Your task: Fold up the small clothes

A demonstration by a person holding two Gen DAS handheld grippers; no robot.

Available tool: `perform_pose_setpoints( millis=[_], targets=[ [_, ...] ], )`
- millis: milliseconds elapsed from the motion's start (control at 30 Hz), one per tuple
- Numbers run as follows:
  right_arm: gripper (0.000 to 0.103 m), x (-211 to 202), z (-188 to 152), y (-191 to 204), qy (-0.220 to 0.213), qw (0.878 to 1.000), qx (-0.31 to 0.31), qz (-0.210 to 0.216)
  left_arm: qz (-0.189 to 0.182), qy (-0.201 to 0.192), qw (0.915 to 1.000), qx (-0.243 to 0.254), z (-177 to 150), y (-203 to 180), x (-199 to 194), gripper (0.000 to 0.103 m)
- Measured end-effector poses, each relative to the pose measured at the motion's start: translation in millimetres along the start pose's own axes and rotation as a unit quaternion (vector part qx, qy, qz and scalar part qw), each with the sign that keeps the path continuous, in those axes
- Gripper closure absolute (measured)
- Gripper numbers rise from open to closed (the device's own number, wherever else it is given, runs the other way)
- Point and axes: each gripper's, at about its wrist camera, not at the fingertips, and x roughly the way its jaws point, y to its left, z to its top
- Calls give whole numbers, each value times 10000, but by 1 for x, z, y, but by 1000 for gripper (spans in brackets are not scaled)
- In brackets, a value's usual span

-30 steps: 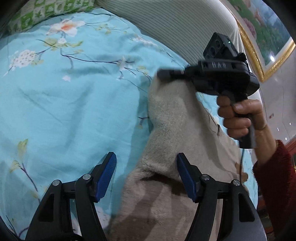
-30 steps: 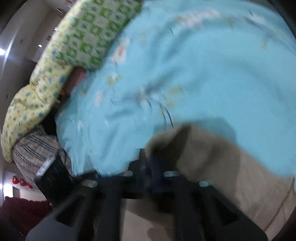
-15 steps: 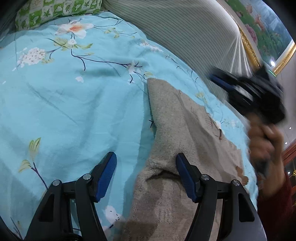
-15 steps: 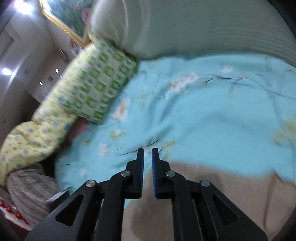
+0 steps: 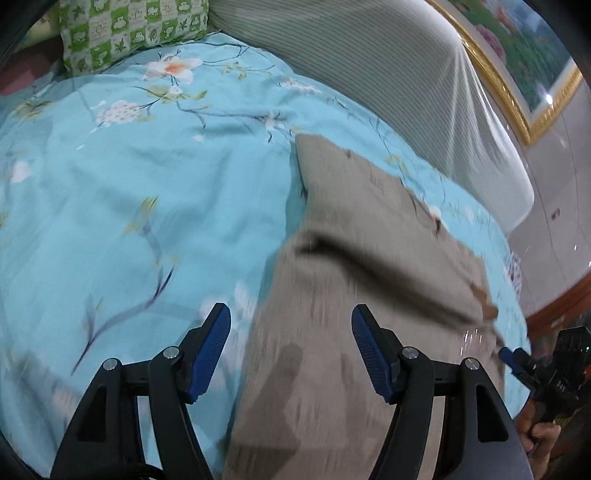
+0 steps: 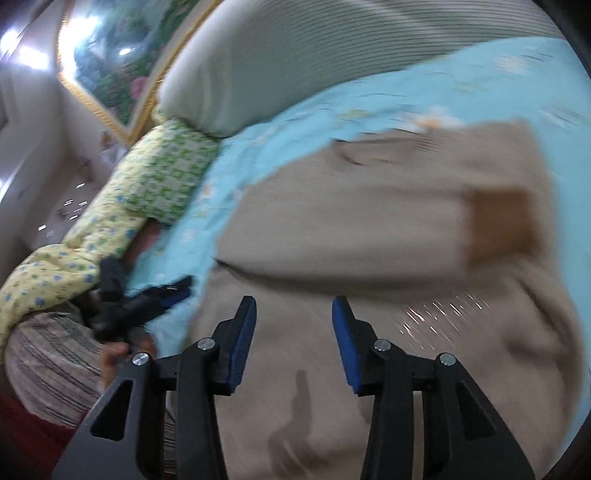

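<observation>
Sweater [image 5: 373, 236] edge between parted left tongs [image 5: 291, 343]

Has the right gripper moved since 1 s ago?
Yes. In the left wrist view the right gripper went from up by the striped headboard to the lower right, off the beige garment.

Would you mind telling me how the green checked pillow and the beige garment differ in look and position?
The green checked pillow carries a green-and-white leaf pattern; the beige garment is plain, with a brown cuff. The pillow sits at the far end by the striped headboard; the garment lies spread out near both grippers. Both rest on the blue floral bedspread.
</observation>
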Motion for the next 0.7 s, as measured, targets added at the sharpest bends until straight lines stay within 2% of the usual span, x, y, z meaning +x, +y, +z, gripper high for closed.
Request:
perform_pose_setpoints(
  millis=[267, 500, 700],
  targets=[
    [59, -74, -49, -33, -396, 9974, 310, -515, 133, 319, 9993, 139, -56, 1, -35, 34],
    [58, -102, -79, -50, -484, 9953, 456, -707, 217, 509, 9981, 257, -96, -3, -51, 34],
    [56, -120, -107, -53, -386, 9951, 345, -846, 217, 475, 9976, 447, -127, -5, -64, 32]
  ],
)
